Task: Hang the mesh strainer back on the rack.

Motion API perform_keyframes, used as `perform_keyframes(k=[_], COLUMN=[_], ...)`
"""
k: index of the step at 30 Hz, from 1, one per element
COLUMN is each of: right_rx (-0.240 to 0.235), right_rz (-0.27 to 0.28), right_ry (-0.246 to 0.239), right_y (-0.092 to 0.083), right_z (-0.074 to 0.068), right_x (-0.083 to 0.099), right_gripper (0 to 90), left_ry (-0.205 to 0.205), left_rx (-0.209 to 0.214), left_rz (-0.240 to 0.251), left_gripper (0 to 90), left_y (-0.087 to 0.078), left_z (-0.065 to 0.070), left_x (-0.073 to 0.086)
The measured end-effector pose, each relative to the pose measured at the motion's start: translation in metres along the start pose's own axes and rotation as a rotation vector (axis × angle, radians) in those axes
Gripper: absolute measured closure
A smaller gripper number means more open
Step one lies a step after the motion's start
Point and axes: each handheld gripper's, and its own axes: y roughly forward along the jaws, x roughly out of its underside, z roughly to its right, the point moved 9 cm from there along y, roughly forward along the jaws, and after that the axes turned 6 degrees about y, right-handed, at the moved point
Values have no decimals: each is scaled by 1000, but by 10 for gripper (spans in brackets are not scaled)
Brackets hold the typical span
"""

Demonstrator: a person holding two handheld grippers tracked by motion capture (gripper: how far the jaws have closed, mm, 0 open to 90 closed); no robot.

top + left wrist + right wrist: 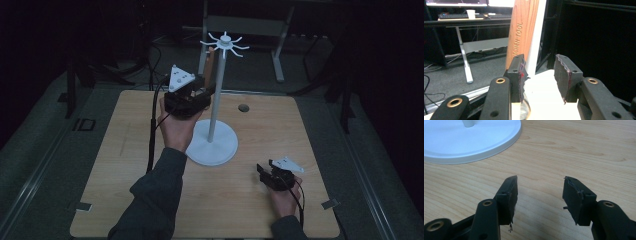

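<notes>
Right gripper (264, 171) near table (125, 165) front edge, jaws spread, nothing between. Beyond it, white stand (212, 142) mid-table. Left gripper (206, 93) raised at the pole, jaws apart; wooden utensil (522, 32) hangs just past them.

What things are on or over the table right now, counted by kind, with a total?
White hook stand: 1
Wooden kitchen tool hanging on it: 1
Handheld grippers, left and right: 2
Total: 4
</notes>
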Motion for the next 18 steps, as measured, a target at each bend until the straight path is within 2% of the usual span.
perform_keyframes(k=[10, 18], right_rx=[2, 3], right_rz=[-2, -2], right_ry=[-2, -4], right_y=[0, 0], right_z=[0, 0], right_x=[0, 0], right_gripper=[451, 450], left_ry=[-20, -13], left_rx=[57, 120], left_rz=[-9, -53], left_gripper=[607, 608], left_y=[-5, -9], left_z=[5, 13], left_x=[0, 6])
